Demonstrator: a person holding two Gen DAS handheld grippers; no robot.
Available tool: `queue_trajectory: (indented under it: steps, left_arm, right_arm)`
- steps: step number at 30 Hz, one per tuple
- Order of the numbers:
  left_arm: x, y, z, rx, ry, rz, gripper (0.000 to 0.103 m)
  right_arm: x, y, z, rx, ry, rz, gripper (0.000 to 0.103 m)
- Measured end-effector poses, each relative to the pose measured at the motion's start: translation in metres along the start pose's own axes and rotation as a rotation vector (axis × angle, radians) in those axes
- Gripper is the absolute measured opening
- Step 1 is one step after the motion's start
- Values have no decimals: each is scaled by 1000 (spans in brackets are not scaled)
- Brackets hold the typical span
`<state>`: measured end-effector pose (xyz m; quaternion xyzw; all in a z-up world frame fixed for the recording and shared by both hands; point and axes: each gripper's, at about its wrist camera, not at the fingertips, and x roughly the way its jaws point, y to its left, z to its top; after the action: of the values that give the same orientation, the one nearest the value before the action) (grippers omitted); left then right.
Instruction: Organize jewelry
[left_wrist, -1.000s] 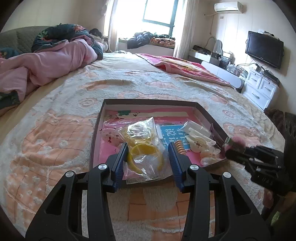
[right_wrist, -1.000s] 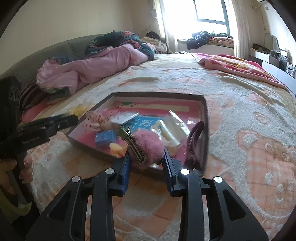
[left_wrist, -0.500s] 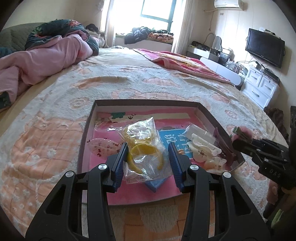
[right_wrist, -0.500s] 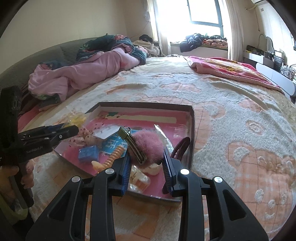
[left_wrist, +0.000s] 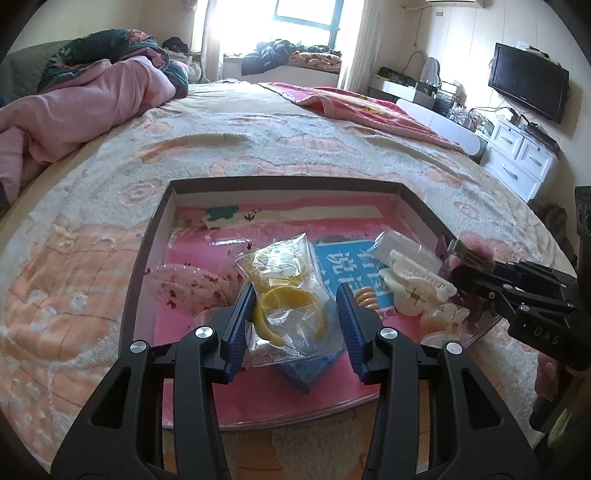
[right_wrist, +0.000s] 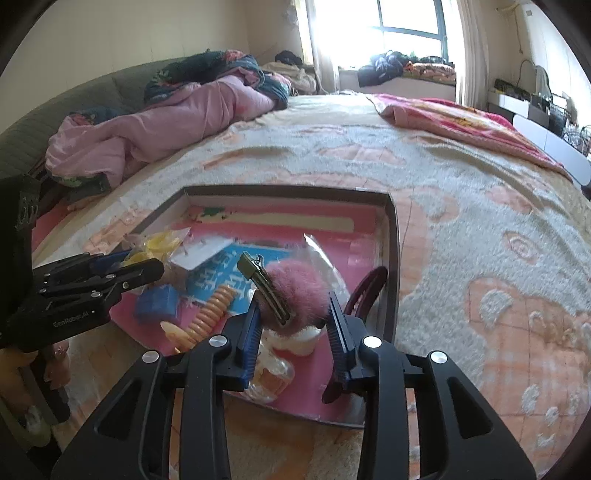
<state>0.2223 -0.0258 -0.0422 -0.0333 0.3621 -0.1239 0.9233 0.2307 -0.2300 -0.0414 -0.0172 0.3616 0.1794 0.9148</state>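
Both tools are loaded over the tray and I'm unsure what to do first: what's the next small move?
Probably let the right tool, whose jaws have just been opening around the pink pompom clip, finish releasing it: it already hangs over the tray.

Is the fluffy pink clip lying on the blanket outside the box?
No, the fluffy pink clip sits between the right hand-held gripper's fingers over the box.

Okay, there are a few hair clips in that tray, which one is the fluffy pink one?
The pink pom-pom clip between the right gripper fingers; the white claw clip and dark red clip are smooth plastic.
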Motion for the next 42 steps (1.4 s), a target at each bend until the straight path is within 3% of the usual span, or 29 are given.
queue_trajectory:
  steps: [4,8,15,20,26,33,42]
  left_arm:
    - [-2,0,-1,-7,1,1,40]
    - [-11,-3,-3,-7,-18,2,56]
    - [-37,-9,-10,-6,-74,10,72]
    - [-59,-13,-13,-19,-116,10,82]
    - [-84,-12,-21,-35,-153,31,92]
    - [-102,-12,-41,-24,-163,87,92]
    - [-114,-17,-58,-11,-178,101,92]
  right_arm:
    - [-5,-1,-3,17,-10,7,42]
    - [-19,-3,-6,45,-49,9,51]
    - [-59,4,-15,46,-165,-38,83]
    - [-85,11,-17,42,-242,-61,93]
    - [-111,16,-25,64,-303,-84,96]
    - [-127,30,-42,49,-320,-107,96]
    - [-137,47,-68,41,-349,-157,96]
